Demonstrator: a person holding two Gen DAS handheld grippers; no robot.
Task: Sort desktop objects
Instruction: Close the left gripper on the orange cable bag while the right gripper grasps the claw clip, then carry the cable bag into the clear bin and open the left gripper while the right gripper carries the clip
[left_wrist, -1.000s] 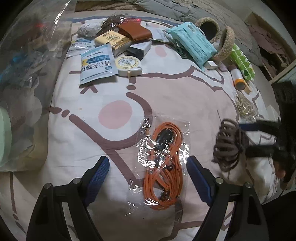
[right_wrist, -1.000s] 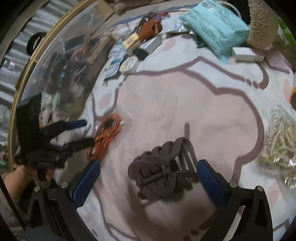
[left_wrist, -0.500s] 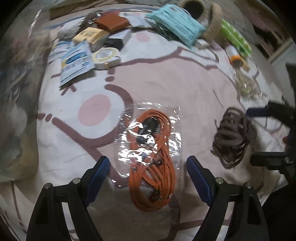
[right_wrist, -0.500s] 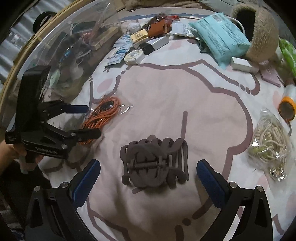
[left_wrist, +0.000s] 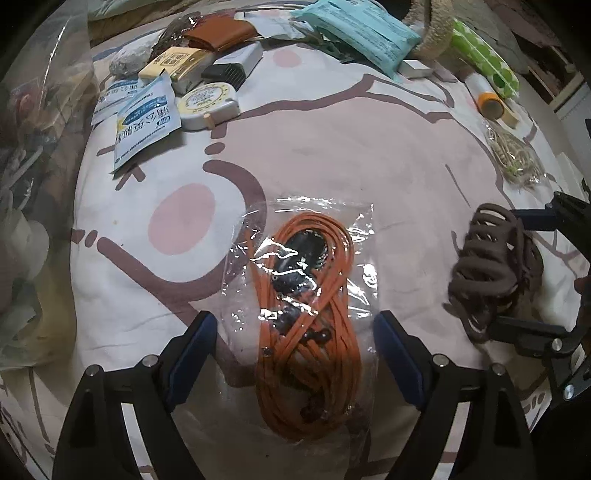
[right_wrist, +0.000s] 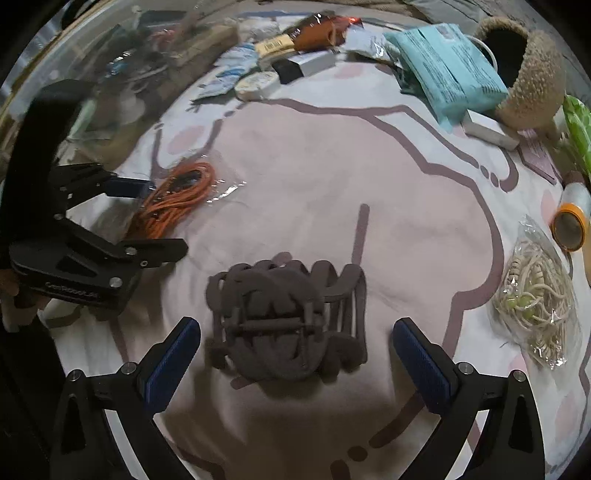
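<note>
An orange cord in a clear plastic bag (left_wrist: 306, 314) lies on the pink and white cloth, between the open fingers of my left gripper (left_wrist: 295, 350). It also shows at the left of the right wrist view (right_wrist: 173, 199). A brown hair claw clip (right_wrist: 284, 325) lies on the cloth between the open fingers of my right gripper (right_wrist: 295, 358). The clip shows at the right of the left wrist view (left_wrist: 495, 269), with the right gripper's fingers on both sides of it. Neither gripper holds anything.
At the back lie a blue and white sachet (left_wrist: 144, 122), a round tape measure (left_wrist: 207, 103), a brown wallet (left_wrist: 218, 33), a teal packet (right_wrist: 447, 66) and a fuzzy pouch (right_wrist: 524, 66). A bagged beige cord (right_wrist: 535, 295) and an orange-capped tube (right_wrist: 572, 218) lie right. Clear bags of items (left_wrist: 26, 184) stand left.
Both grippers have moved lower and closer to the cloth. The left gripper now frames the orange cord bag; the hair clip lies on the cloth between the right fingers.
</note>
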